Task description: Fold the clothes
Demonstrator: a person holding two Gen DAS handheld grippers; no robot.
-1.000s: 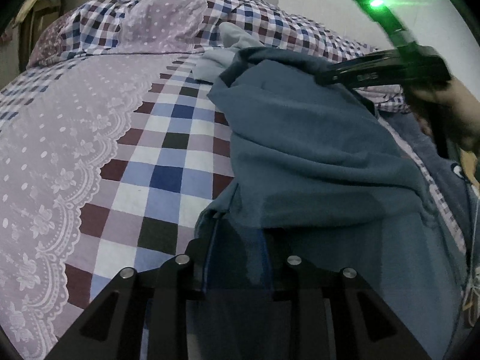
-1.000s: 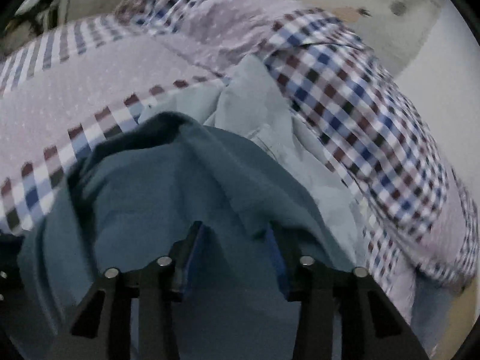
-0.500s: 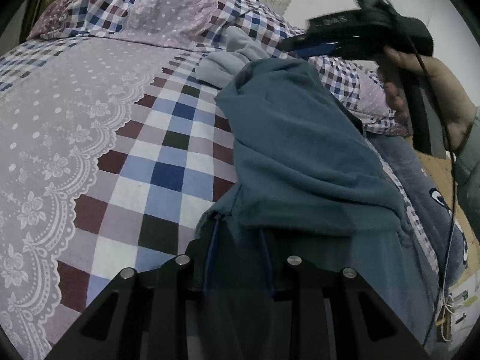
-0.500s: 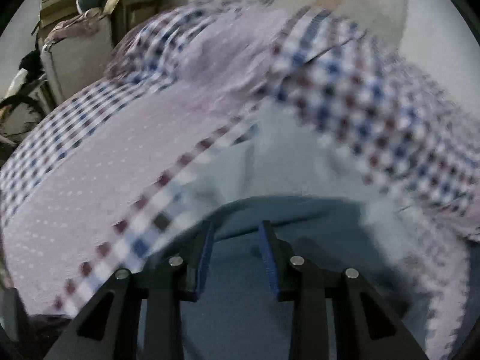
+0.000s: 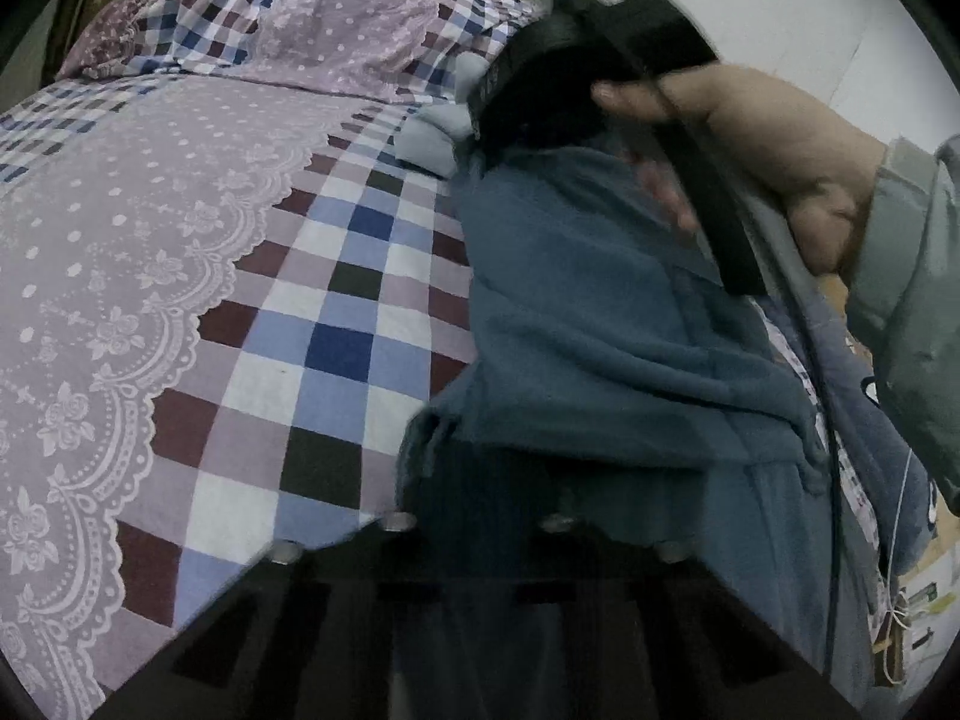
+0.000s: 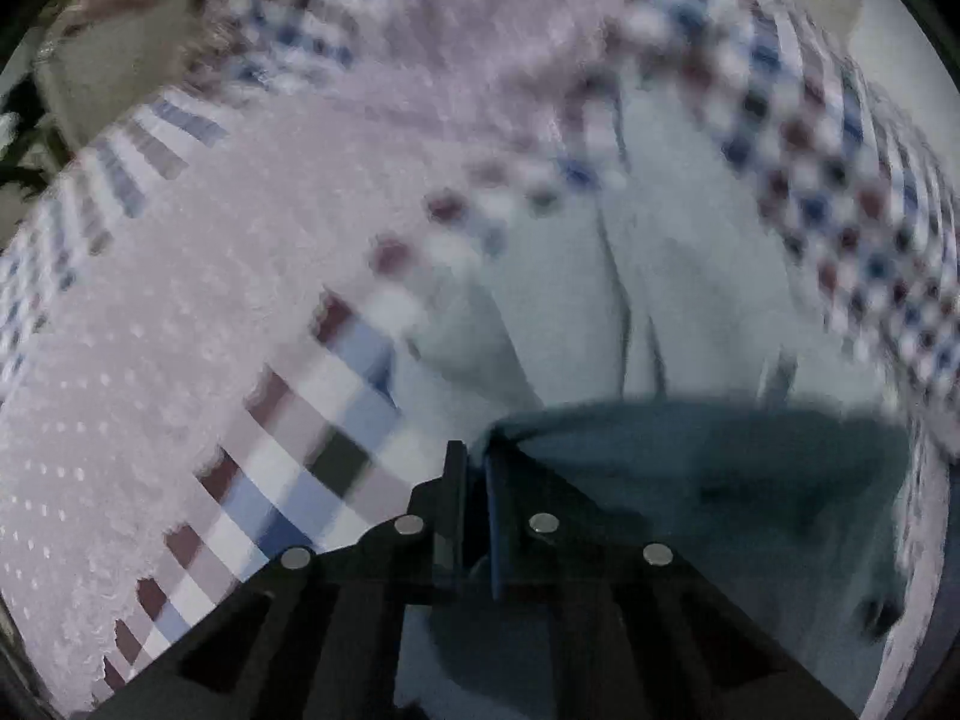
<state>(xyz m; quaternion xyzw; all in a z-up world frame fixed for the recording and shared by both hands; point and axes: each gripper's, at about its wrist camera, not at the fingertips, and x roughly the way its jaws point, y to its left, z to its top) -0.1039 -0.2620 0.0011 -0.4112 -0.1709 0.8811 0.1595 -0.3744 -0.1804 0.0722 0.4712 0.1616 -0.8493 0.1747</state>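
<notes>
Blue-grey garment (image 5: pixel 600 324) lies on the bed, on the checked and lilac bedspread (image 5: pixel 336 324), toward the right side, bunched in folds.

Left tool (image 5: pixel 480 498): its fingers are buried in the near edge of the garment and the frame is dark and blurred there, so cannot tell if the jaws are closed or apart.

Right tool (image 6: pixel 474 480): jaws nearly together, pinching the left corner of the garment's edge (image 6: pixel 690 468); cloth sits in the narrow slot between the two fingers. In the left wrist view the same tool (image 5: pixel 576 60) is at the far end of the garment, held by a hand (image 5: pixel 774 144) in a grey-green sleeve (image 5: pixel 912 276), green light on top.

Pale grey-blue cloth (image 6: pixel 648 276) lies just beyond the garment, touching it, partly under the checked pillow (image 6: pixel 840 192) at far right. Right wrist view is motion-blurred. Another lilac pillow (image 5: pixel 348 24) sits at the far end of the bed.
</notes>
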